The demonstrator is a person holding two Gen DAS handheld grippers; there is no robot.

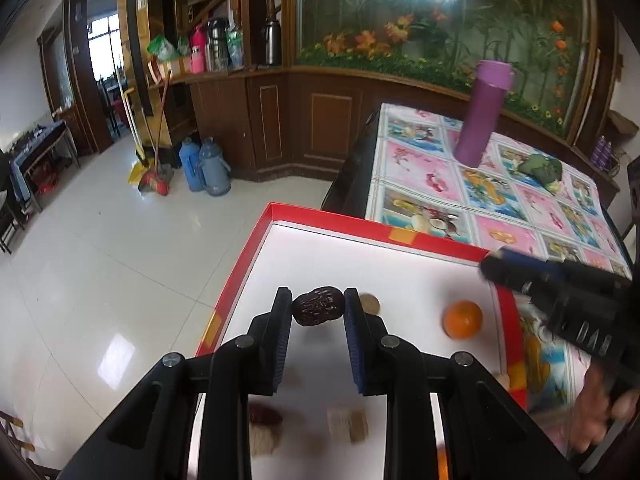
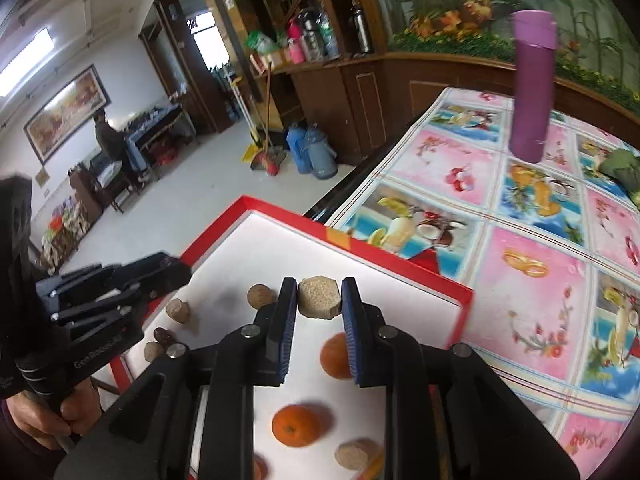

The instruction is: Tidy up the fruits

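A red-rimmed white tray point(image 1: 256, 256) point(image 2: 400, 264) hangs over the table's near corner. My left gripper point(image 1: 318, 306) is shut on a dark wrinkled date point(image 1: 318, 306) above the tray. My right gripper point(image 2: 319, 296) is shut on a tan hexagonal biscuit-like piece point(image 2: 319, 296). In the tray lie oranges point(image 1: 462, 319) point(image 2: 297, 425) point(image 2: 335, 355), a walnut point(image 2: 260, 295), another date point(image 2: 163, 335) point(image 1: 264, 416), and tan pieces point(image 2: 178, 310) point(image 1: 347, 424) point(image 2: 354, 455). The left gripper's body point(image 2: 120, 292) shows at the left of the right wrist view; the right one point(image 1: 560, 292) shows at the right of the left wrist view.
A purple flask point(image 1: 482, 114) point(image 2: 534, 84) stands on the fruit-patterned tablecloth point(image 2: 520, 264), with a green bundle point(image 1: 540, 170) beyond it. Wooden cabinets point(image 1: 280, 120), blue thermoses point(image 1: 204, 166) and brooms point(image 1: 152, 168) stand across the tiled floor. A person point(image 2: 108, 136) stands far left.
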